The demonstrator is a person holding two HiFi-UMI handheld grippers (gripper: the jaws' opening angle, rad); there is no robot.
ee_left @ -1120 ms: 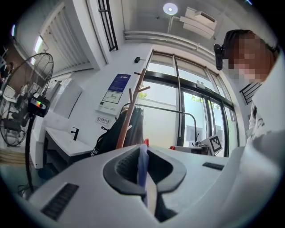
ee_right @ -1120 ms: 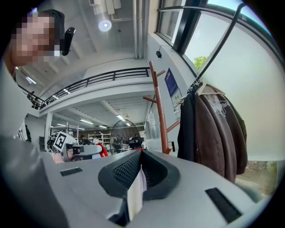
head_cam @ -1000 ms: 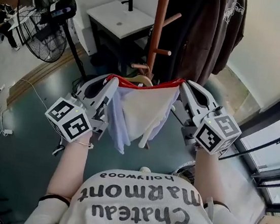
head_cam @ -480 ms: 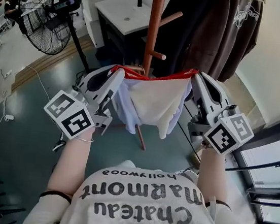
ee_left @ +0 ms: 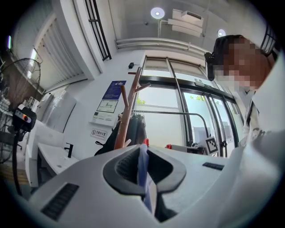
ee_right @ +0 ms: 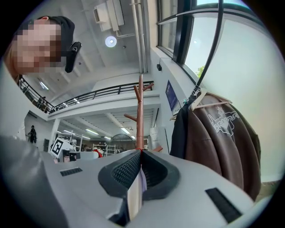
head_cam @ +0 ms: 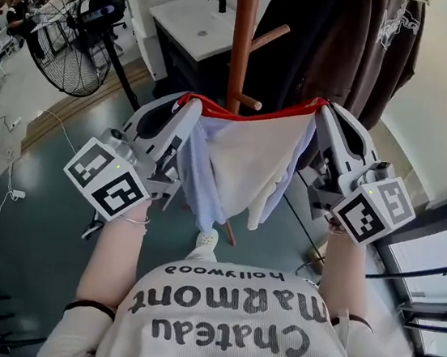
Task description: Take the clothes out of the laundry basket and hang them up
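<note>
Both grippers are raised in front of the person with one garment (head_cam: pixel 246 164) stretched between them, a pale piece in white and lavender with a red band along its top edge. The left gripper (head_cam: pixel 192 108) has its jaws pressed together on the garment's left end; in the left gripper view a thin fold of lavender cloth (ee_left: pixel 143 178) is pinched in the closed left gripper (ee_left: pixel 143 149). The right gripper (head_cam: pixel 324 108) is likewise clamped on the right end, and in the right gripper view a sliver of pale cloth (ee_right: pixel 135 196) stands in the shut right gripper (ee_right: pixel 140 153). The red edge runs nearly taut from one gripper to the other, and the rest of the cloth hangs down in loose folds above the grey floor (head_cam: pixel 31 214). Just behind the garment rises a wooden coat stand (head_cam: pixel 242 37) with short pegs; dark brown jackets (head_cam: pixel 363 45) hang to its right. A standing fan (head_cam: pixel 62 38) and a white washbasin unit (head_cam: pixel 191 18) stand further back on the left.
</note>
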